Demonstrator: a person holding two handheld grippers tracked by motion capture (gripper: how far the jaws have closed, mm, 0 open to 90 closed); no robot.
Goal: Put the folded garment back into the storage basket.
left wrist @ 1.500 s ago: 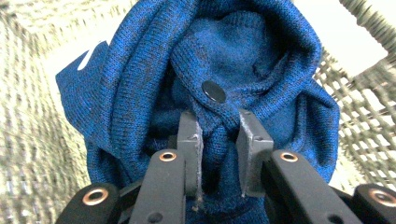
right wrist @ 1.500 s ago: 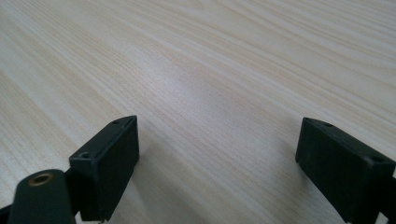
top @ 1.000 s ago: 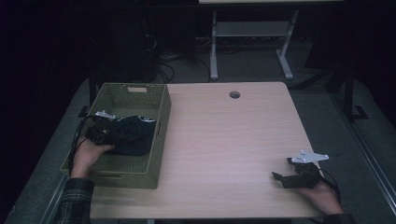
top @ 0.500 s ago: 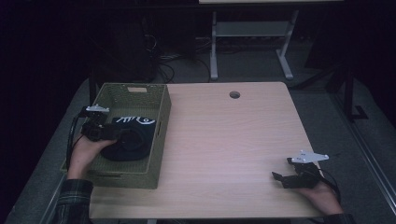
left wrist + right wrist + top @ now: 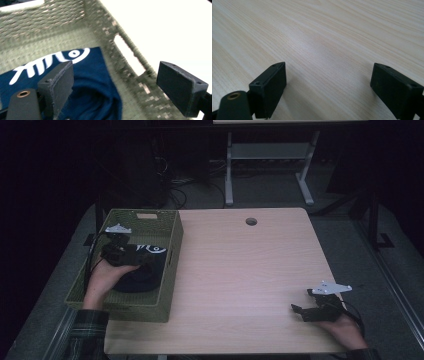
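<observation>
A dark navy cloth [image 5: 144,275] with a white print [image 5: 151,249] lies in the green woven basket [image 5: 172,251] at the table's left. My left gripper [image 5: 146,260] hovers inside the basket just over the cloth. In the left gripper view the jaws of that gripper [image 5: 115,85] stand wide apart, with the cloth [image 5: 92,82] below the left jaw and the basket wall [image 5: 120,30] ahead. Nothing is between them. My right gripper [image 5: 297,310] rests low over the table near its front right corner. It is open [image 5: 328,85] over bare wood [image 5: 324,32].
The light wooden table [image 5: 240,270] has a round cable hole [image 5: 251,221] at its far edge. A hand slot [image 5: 127,53] is cut in the basket's side wall. Beyond the table stand a white metal frame [image 5: 270,155] and floor cables [image 5: 180,180].
The left gripper has drawn back to the left inside the basket, and the cloth now lies flatter with its white print showing. The right gripper has stayed still.
</observation>
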